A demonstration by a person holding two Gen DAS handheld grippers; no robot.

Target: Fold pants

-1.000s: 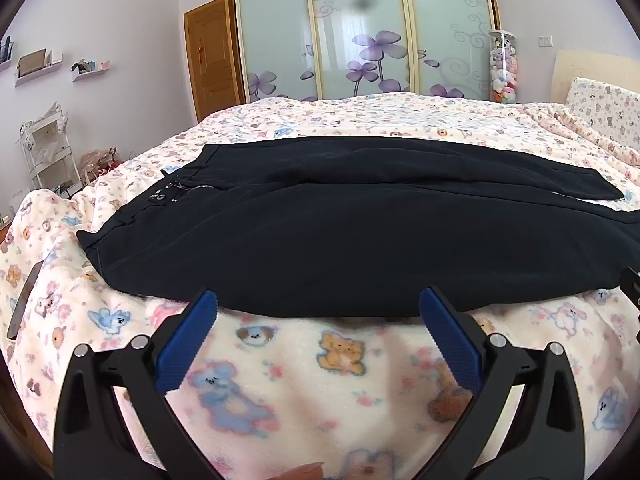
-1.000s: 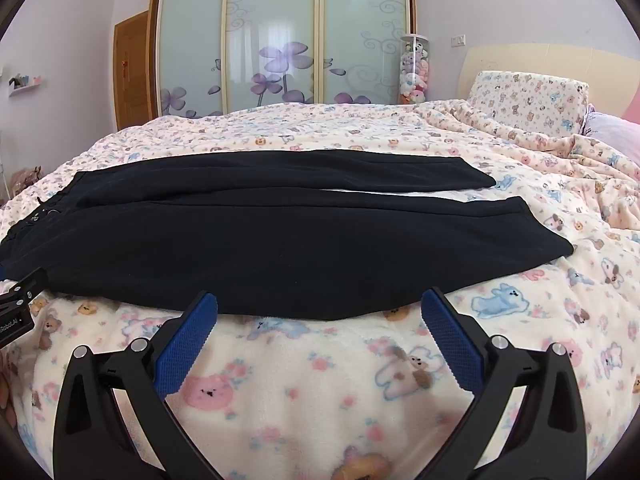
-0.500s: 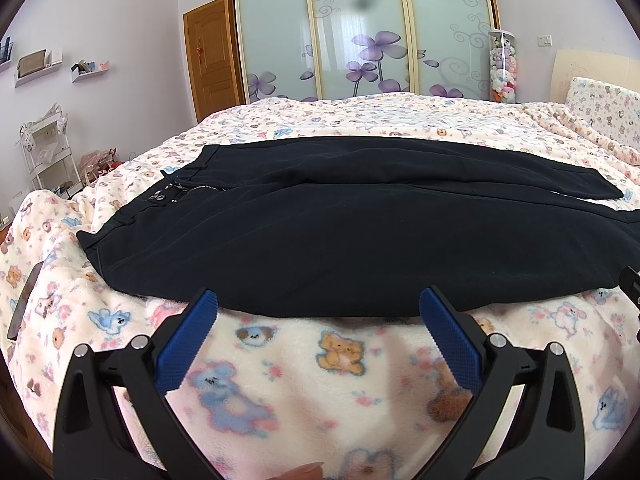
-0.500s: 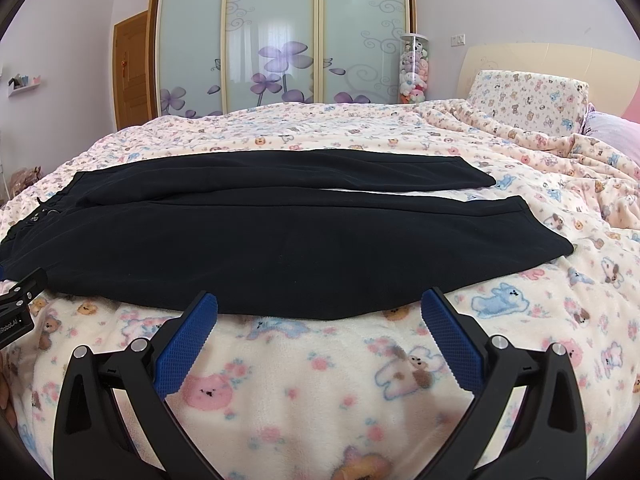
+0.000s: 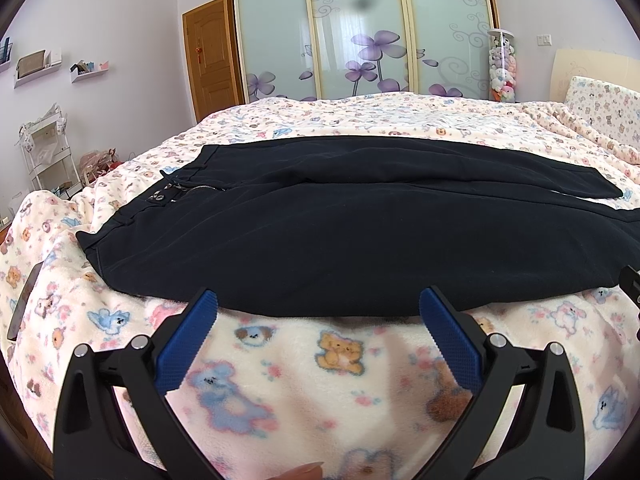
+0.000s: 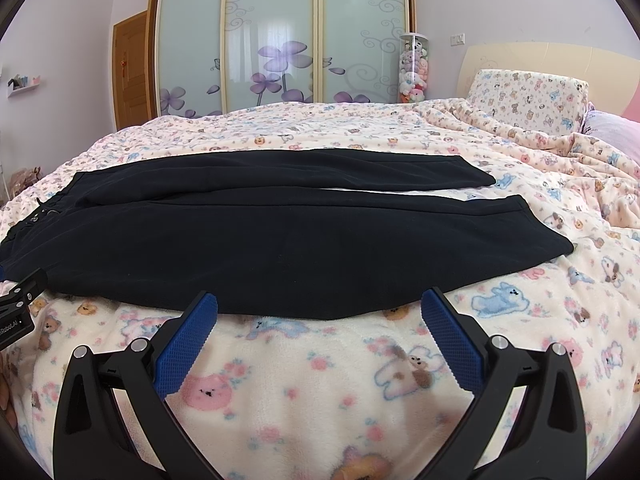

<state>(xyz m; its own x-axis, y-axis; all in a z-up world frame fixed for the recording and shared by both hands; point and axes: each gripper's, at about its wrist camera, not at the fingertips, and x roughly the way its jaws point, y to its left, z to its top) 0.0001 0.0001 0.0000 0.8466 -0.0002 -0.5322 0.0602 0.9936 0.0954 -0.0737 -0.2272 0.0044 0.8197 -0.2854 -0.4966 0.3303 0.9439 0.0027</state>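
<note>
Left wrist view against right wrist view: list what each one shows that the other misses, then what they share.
Only the left wrist view shows the white wire rack by the wall, the zipper and buttons at the waistband, and the whole waist end.

Only the right wrist view shows both leg hems, the bear-print pillow and the headboard.

Both show the dark pants spread flat on the bear-print blanket, the floral wardrobe doors, and the jar of plush toys. The left gripper and right gripper are open, short of the near pants edge.
</note>
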